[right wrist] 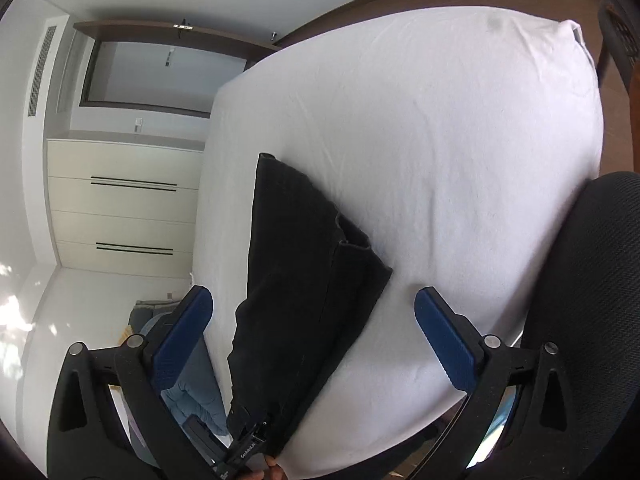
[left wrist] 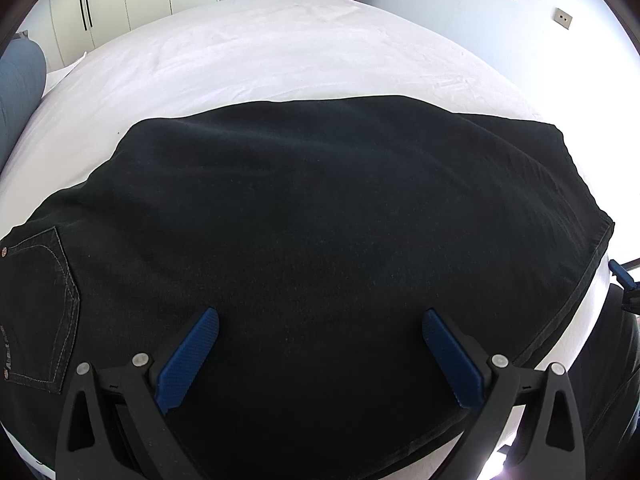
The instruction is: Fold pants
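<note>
Black pants (left wrist: 312, 216) lie folded flat on a white bed (left wrist: 240, 60). A back pocket with pale stitching shows at the left edge. My left gripper (left wrist: 320, 332) hovers open just above the near part of the pants, blue pads wide apart, holding nothing. In the right wrist view the pants (right wrist: 304, 272) lie as a dark wedge near the bed's left edge (right wrist: 460, 160). My right gripper (right wrist: 314, 308) is open and empty, set back from the pants. The left gripper's body shows at the bottom of that view.
A black mesh office chair (right wrist: 592, 320) stands close at the right. White wardrobe doors (right wrist: 120, 200) face the bed. A blue-grey cushion (left wrist: 20, 80) sits at the bed's left. Wall sockets (left wrist: 563, 19) are on the far wall.
</note>
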A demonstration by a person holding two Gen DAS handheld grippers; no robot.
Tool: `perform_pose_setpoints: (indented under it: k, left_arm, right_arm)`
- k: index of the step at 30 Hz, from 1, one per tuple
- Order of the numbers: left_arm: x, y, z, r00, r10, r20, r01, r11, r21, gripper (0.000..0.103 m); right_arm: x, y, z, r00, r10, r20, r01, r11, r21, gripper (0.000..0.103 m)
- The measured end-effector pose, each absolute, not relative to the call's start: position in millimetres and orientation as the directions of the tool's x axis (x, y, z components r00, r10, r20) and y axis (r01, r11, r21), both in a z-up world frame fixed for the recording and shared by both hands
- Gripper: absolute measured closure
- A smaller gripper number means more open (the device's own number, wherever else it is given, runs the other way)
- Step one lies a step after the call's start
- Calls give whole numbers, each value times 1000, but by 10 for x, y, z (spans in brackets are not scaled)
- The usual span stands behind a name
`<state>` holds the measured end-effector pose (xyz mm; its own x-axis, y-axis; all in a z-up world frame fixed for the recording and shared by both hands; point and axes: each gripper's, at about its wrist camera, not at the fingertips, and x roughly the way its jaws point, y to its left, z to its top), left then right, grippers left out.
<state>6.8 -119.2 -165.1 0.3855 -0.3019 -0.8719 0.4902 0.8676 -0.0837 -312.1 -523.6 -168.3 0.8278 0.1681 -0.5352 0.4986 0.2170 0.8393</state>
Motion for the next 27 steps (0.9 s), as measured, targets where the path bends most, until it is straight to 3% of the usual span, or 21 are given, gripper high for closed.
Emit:
perform_pose_setpoints:
  k: [7,12,19,21,27]
  left_arm:
    - [90,-1219,-1700,381,-298,-875,480,873,-88,0]
    - [87,-1192,-1696,373,-310,-875,477,872,-106,0]
    - [111,-1153,-1696,372,-318,-872,466,876,-121,0]
    - [128,-1129,-1698,370,-323,-871,460,878,-130,0]
    - [230,-917,-1601,356,-377,-855,411,885,-219,0]
  right_arm:
    - [-3031,-5262,-1802,869,207,-449,440,88,893,1]
    - [-3011,-5303,-1966,901,221,-374,391,-34,920,27]
    - [-2836,-5265,-2173,941,126,-314,331,-144,933,54]
    - [-2819,-5264,-2197,941,117,-317,333,-156,930,69]
    - [-2681,-5219,-2191,926,126,-356,371,-121,921,88]
